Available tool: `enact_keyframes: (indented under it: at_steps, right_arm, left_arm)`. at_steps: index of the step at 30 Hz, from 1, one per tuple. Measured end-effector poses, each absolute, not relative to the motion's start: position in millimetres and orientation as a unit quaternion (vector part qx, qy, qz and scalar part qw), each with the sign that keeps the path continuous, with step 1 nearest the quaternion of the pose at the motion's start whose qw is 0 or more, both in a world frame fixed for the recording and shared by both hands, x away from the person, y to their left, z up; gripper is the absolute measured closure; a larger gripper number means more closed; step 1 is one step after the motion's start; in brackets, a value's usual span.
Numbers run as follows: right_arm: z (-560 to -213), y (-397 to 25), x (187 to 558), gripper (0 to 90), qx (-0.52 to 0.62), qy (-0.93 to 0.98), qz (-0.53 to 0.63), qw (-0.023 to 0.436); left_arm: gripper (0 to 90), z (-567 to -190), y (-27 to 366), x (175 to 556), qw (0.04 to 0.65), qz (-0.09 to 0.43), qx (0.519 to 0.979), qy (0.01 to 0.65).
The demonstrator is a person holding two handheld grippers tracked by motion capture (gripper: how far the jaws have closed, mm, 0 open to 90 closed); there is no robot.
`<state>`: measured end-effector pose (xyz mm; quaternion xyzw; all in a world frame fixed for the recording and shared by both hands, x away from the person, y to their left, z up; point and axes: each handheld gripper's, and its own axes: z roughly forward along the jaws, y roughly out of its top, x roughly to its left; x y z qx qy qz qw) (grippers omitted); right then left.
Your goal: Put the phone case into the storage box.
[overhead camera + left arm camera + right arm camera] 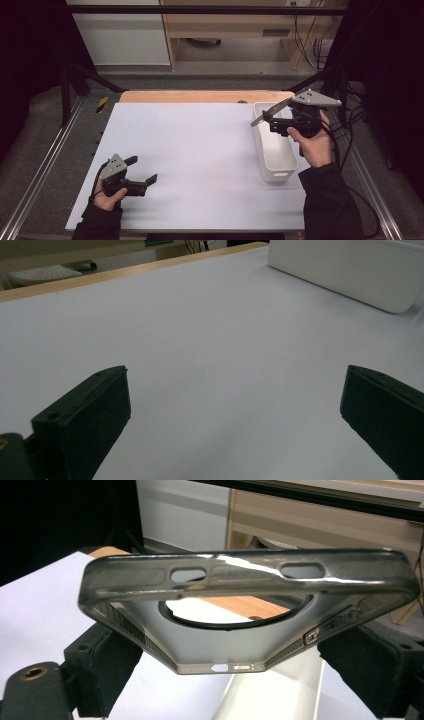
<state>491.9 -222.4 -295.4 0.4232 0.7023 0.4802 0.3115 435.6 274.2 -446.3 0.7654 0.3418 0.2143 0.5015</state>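
R gripper [274,121] raised over bin [274,160], clamping phone case [240,615] | L gripper [142,170] low, fingers apart

Wooden table edge [200,96] borders the far side of the white sheet [190,150]; beyond the sheet, a cabinet [225,30] and cables [306,35].

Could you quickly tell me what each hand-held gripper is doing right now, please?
Left hand-held gripper: open, holding nothing.
Right hand-held gripper: shut on a phone case.
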Motion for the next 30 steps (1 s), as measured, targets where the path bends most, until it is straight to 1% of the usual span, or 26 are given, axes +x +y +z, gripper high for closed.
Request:
enact_keyframes:
  at_steps: [11, 30]
  right_arm:
    - [-295.6, -226.8, 506.0, 11.6, 0.453, 0.687, 0.467, 0.324]
    - [-301.2, -229.1, 532.3, 11.6, 0.496, 0.674, 0.436, 0.331]
  left_arm:
    - [0.0, -447.3, 273.5, 436.0, 0.500, 0.213, 0.767, 0.341]
    - [0.0, -449.8, 272.1, 437.3, 0.497, 0.211, 0.771, 0.338]
